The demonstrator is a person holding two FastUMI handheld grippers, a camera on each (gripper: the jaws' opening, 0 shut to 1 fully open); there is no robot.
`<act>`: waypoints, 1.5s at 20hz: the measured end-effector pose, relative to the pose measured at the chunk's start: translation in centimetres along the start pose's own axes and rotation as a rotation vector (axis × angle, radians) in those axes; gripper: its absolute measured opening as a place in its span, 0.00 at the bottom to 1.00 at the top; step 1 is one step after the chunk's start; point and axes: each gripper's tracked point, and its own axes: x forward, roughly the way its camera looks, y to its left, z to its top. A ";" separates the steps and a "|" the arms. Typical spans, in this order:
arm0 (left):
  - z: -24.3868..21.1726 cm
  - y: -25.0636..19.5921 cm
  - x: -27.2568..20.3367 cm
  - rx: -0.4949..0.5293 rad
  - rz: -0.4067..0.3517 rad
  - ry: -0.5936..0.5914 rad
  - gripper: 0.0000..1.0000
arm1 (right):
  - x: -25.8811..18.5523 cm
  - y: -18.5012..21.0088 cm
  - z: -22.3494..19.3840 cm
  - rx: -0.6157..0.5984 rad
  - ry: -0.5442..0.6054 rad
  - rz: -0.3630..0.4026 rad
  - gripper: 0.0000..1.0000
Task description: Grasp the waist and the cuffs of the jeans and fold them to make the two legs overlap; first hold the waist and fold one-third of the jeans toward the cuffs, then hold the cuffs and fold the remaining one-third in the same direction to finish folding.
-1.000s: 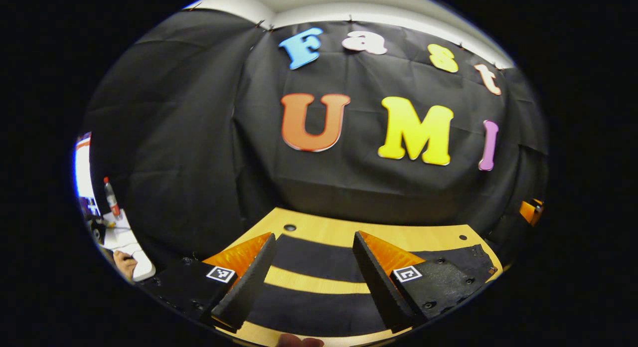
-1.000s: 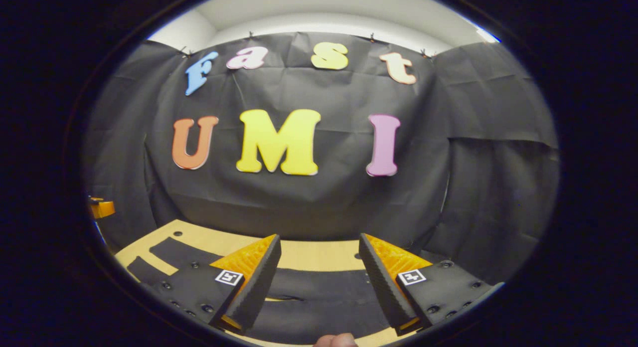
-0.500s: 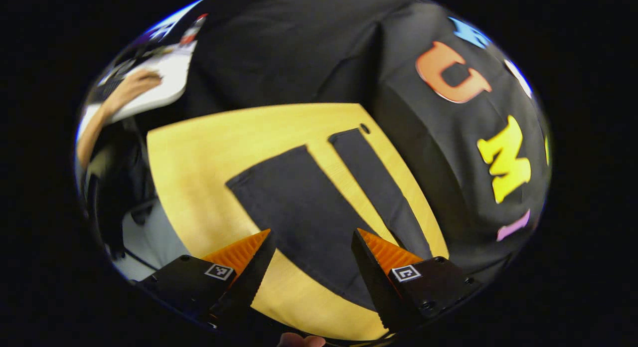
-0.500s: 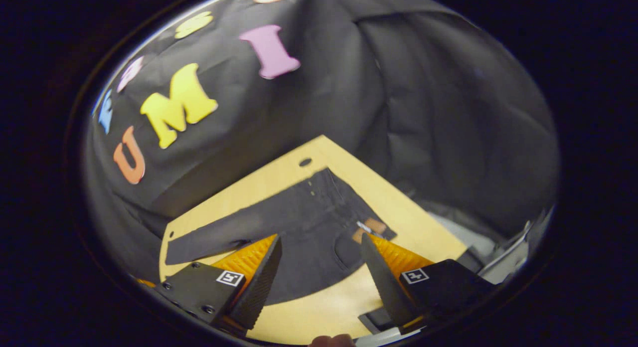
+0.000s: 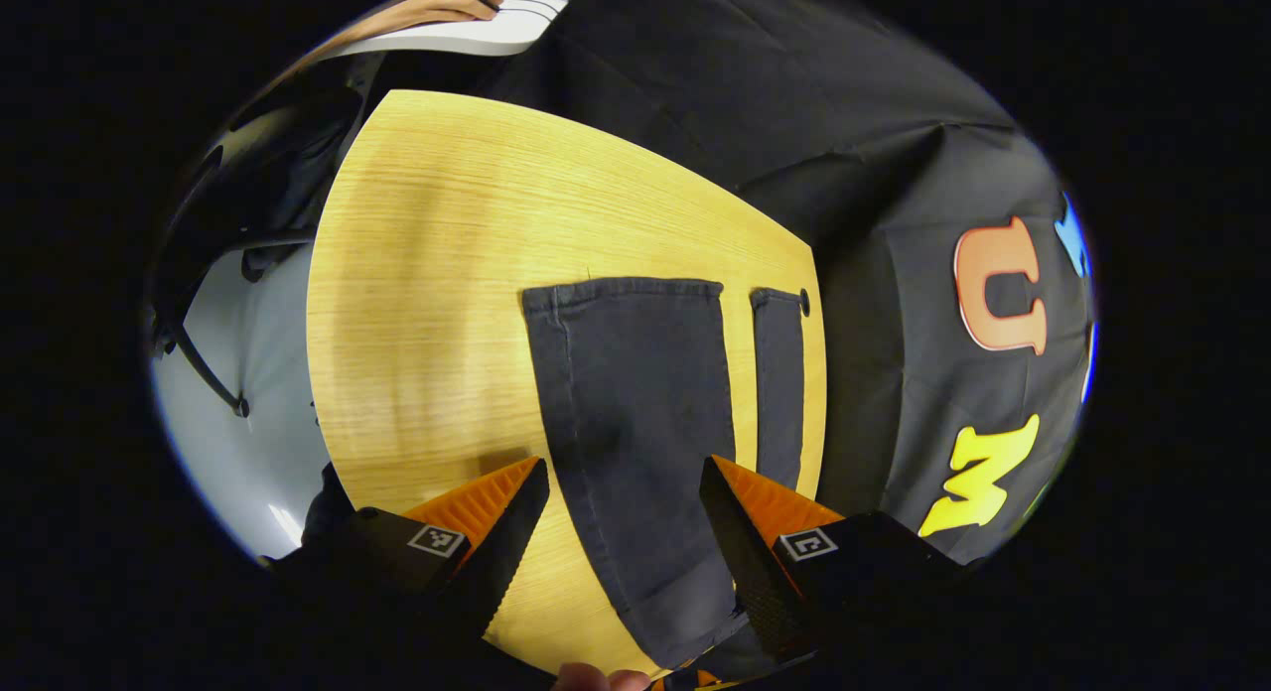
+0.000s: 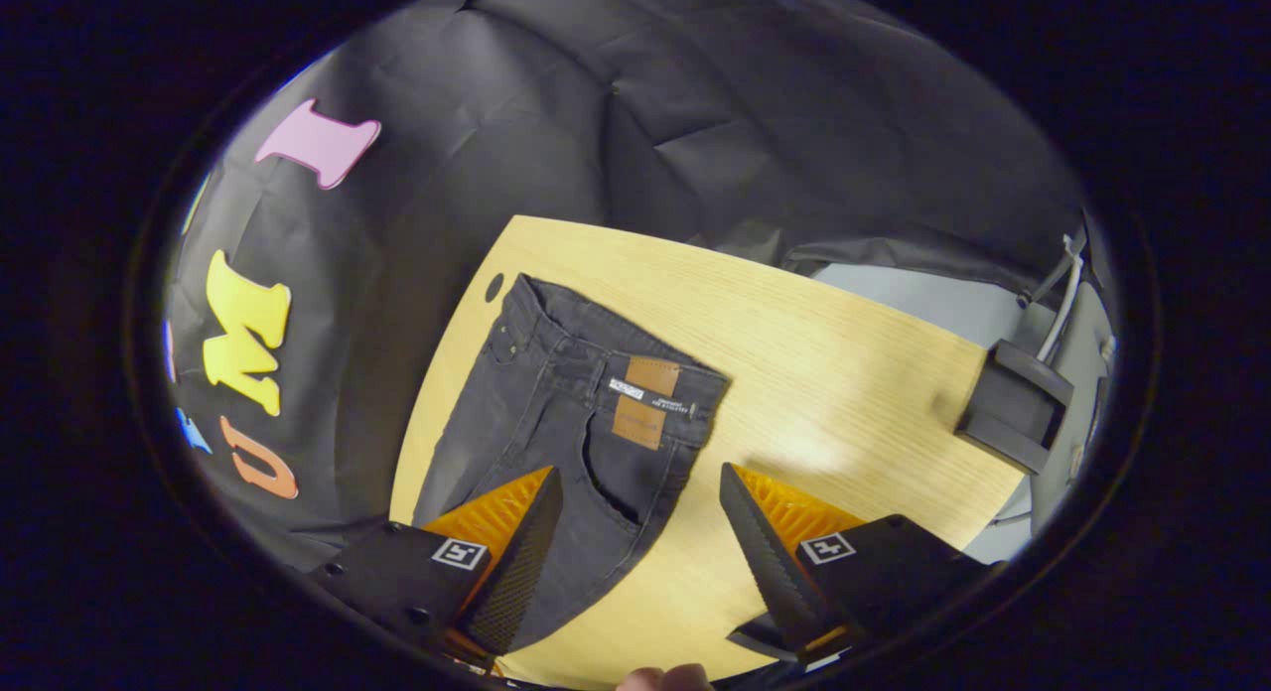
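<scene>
Both jaws wide and empty, left gripper (image 5: 624,502) above the jeans (image 5: 645,403) cuffs, right gripper (image 6: 640,517) near the waist (image 6: 606,358); a shallow pinch could catch one denim layer and skew the leg overlap.

Left gripper (image 5: 621,492): swung from facing the wall down over the jeans (image 5: 635,413) cuffs. Right gripper (image 6: 640,502): likewise tipped down, over the waist (jaws apart throughout).

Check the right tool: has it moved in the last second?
Yes. The right tool faced the booth wall a second ago; now it tilts down over the table, above the jeans' waist.
</scene>
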 end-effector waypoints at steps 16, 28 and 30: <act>0.8 -4.3 5.6 0.006 -0.043 0.068 0.96 | 0.4 -0.5 2.6 0.135 -0.001 -0.041 0.84; 0.1 -3.9 7.2 -0.019 0.056 0.161 0.07 | 0.7 -1.9 2.4 0.160 0.021 -0.175 0.13; 0.2 -4.4 6.9 -0.019 0.069 0.175 0.04 | 0.5 -1.9 2.4 0.174 0.024 -0.171 0.01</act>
